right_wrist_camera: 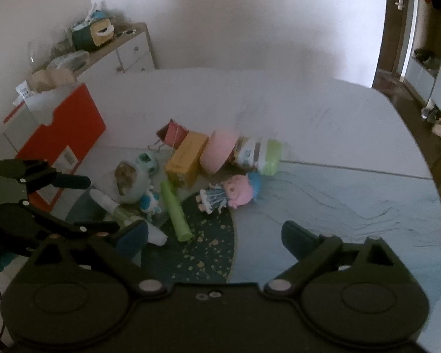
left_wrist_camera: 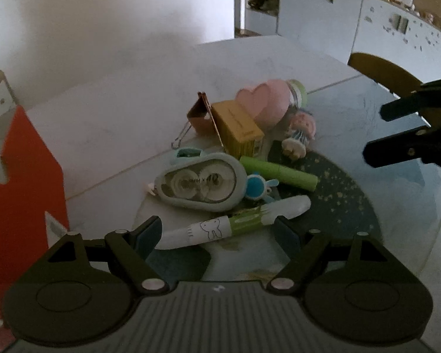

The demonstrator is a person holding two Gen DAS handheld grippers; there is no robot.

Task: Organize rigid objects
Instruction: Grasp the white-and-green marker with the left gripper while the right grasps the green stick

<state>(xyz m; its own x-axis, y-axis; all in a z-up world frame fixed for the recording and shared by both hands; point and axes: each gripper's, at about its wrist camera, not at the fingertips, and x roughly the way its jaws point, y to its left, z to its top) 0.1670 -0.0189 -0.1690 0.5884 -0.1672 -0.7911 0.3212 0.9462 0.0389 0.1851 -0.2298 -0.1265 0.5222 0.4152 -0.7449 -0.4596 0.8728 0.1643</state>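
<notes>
1. The left gripper (left_wrist_camera: 217,231) hangs wide open over the white pen with a green band and a rabbit drawing (left_wrist_camera: 220,228), which lies across the gap between its fingers at the near edge of the pile.
2. To take it well, I judge the left gripper should come down level and close across the barrel near the green band, clear of the pale blue oval correction-tape dispenser (left_wrist_camera: 201,184) just beyond.
3. The right gripper (right_wrist_camera: 214,238) is also open and empty, off to the pile's right side.
4. Further in the heap lie a light green tube (left_wrist_camera: 279,172), a yellow cardboard box (left_wrist_camera: 238,126) and a pink-haired doll (right_wrist_camera: 229,192).
5. The table (right_wrist_camera: 308,111) is white with a blue-green patterned mat (right_wrist_camera: 338,194); a red-and-white box (right_wrist_camera: 64,126) and white drawers (right_wrist_camera: 132,53) stand by the wall.
</notes>
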